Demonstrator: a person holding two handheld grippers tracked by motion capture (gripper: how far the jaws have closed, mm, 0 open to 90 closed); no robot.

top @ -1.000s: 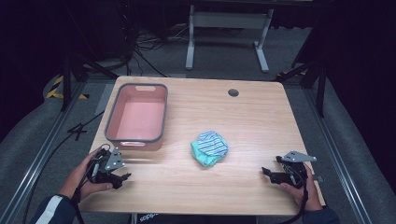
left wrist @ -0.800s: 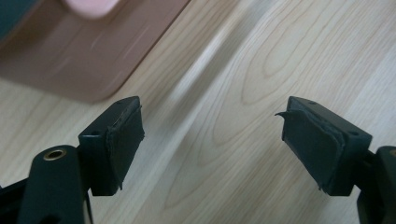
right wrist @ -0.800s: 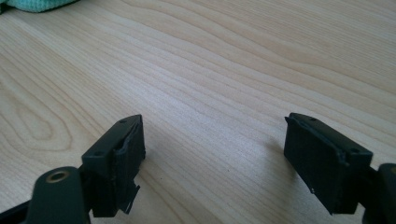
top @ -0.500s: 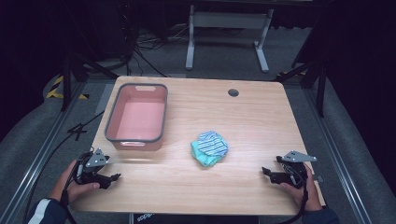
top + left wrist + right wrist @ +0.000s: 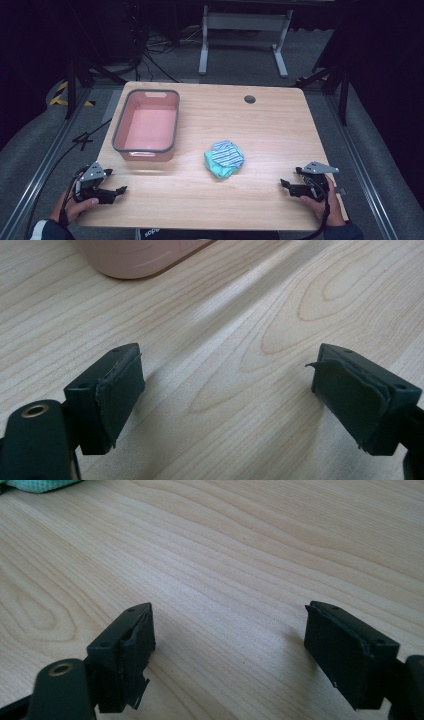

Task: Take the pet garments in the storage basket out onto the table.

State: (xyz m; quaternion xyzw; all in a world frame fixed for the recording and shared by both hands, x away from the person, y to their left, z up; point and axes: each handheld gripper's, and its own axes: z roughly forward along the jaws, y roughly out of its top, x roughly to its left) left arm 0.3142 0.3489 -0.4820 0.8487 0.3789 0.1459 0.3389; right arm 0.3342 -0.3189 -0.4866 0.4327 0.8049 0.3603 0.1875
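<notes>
From above, your left gripper [image 5: 107, 191] sits at the table's [image 5: 280, 130] near left corner and your right gripper [image 5: 295, 186] near the near right corner, both empty. The folded cloth [image 5: 224, 158] lies between them, nearer the right one, with the pink bin [image 5: 146, 125] towards the far left corner.

Your left gripper view has the jaws wide apart over bare wood, the bin's wall ahead.

In your right gripper view the jaws gape equally, and the cloth's edge peeks ahead-left; I'd reach with the right.

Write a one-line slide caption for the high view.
Two open grippers, left and right, rest near the table's front corners; pink bin and bundled cloth lie between.
</notes>
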